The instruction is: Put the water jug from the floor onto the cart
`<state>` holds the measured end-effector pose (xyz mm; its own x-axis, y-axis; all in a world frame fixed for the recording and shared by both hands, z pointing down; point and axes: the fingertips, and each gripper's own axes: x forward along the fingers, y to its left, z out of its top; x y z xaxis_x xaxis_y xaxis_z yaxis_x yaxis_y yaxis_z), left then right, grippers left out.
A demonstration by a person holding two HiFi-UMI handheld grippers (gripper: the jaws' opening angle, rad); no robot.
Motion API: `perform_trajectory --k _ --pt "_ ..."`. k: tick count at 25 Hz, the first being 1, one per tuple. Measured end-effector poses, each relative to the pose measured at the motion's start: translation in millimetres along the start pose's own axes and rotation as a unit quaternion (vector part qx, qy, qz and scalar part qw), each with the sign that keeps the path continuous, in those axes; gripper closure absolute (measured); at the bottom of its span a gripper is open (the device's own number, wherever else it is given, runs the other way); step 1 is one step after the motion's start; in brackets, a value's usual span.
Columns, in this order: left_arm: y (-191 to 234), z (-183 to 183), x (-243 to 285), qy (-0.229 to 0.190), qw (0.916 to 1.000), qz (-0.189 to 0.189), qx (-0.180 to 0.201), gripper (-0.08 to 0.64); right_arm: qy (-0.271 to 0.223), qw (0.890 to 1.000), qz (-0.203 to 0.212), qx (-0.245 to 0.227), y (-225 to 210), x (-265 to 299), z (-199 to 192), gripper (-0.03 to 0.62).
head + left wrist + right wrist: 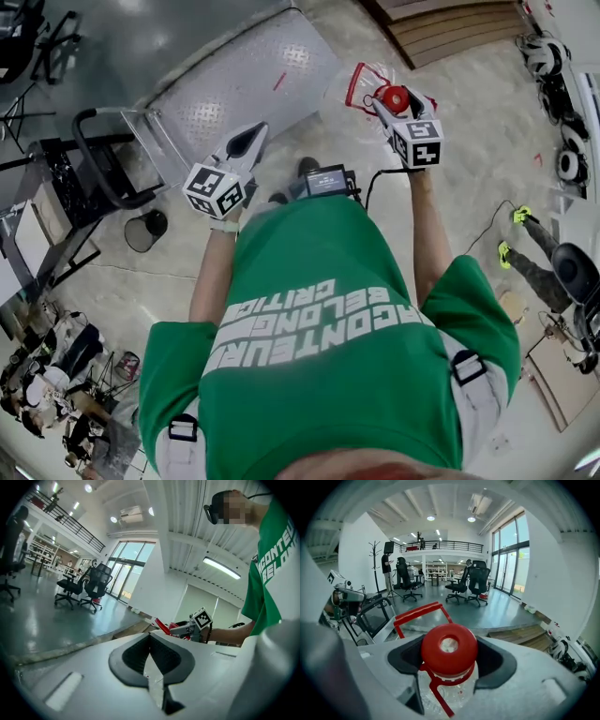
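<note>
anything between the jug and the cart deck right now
Nothing visible lies on the cart deck. The right tool holds the water jug at its side; the shut left tool hangs over its near edge.

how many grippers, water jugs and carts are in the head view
grippers: 2, left gripper and right gripper
water jug: 1
cart: 1
total: 4

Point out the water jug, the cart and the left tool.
water jug point(450, 649): right gripper view, on its red cap.
cart point(230, 89): head view, on its bare metal deck.
left tool point(151, 639): left gripper view, where its shut tips meet.
</note>
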<state>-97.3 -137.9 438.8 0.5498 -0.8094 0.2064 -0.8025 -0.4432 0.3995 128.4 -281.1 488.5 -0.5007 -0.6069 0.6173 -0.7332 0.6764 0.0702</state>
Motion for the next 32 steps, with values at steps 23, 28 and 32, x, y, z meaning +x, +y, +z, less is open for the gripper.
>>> perform_trajectory --k 23,28,32 --pt "89.0 25.3 -48.2 -0.050 0.9945 0.084 -0.037 0.548 0.006 0.981 0.151 -0.121 127.2 110.3 93.7 0.291" --pt "123.0 39.9 -63.1 -0.067 0.9927 0.092 -0.040 0.548 0.017 0.978 0.157 -0.138 149.3 129.1 106.4 0.291" --pt "150.4 45.2 -78.8 -0.077 0.9908 0.099 -0.049 0.548 0.023 0.976 0.162 -0.145 167.6 145.0 118.0 0.290"
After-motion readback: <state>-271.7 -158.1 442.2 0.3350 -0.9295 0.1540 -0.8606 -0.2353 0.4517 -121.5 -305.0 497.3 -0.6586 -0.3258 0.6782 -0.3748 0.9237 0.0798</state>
